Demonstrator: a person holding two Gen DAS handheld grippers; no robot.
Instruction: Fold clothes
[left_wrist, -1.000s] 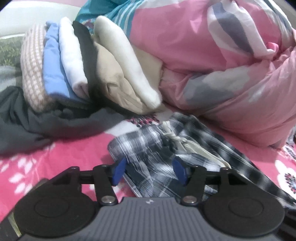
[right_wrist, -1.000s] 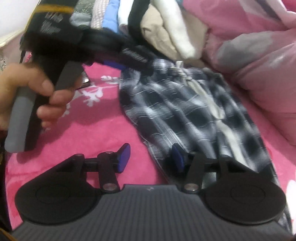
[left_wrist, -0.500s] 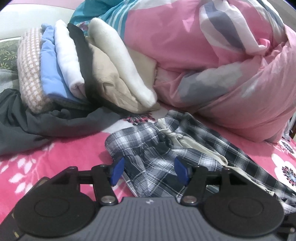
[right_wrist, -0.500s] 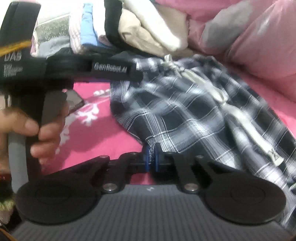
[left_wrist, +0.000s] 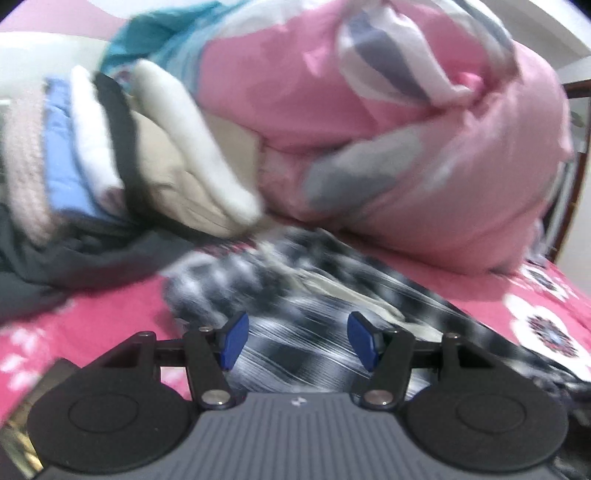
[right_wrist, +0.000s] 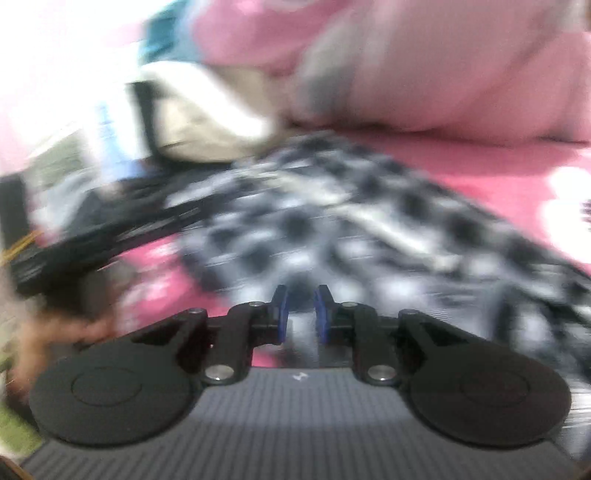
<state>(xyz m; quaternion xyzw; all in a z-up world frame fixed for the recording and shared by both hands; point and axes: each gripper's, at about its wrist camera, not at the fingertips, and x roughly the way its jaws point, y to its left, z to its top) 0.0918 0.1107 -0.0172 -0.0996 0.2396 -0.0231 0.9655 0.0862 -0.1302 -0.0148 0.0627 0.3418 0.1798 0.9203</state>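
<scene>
At the far left, a stack of folded clothes (left_wrist: 122, 155) is seen leaning against a pink quilt (left_wrist: 369, 140), with a dark grey garment (left_wrist: 55, 266) lying loose at its foot. The left gripper (left_wrist: 293, 341) is held spread wide, gripping nothing, just above the near edge of the checked trousers (left_wrist: 303, 295). These trousers are spread rumpled on the pink flowered sheet (left_wrist: 92, 317), their pale drawstring showing. To the right, the right gripper (right_wrist: 300, 314) is nearly closed, a narrow gap being left; checked cloth appears to be pinched there, though this is left uncertain by the blur. Several pieces are thus found folded and stacked; the trousers and the grey garment are judged to remain unfolded.
</scene>
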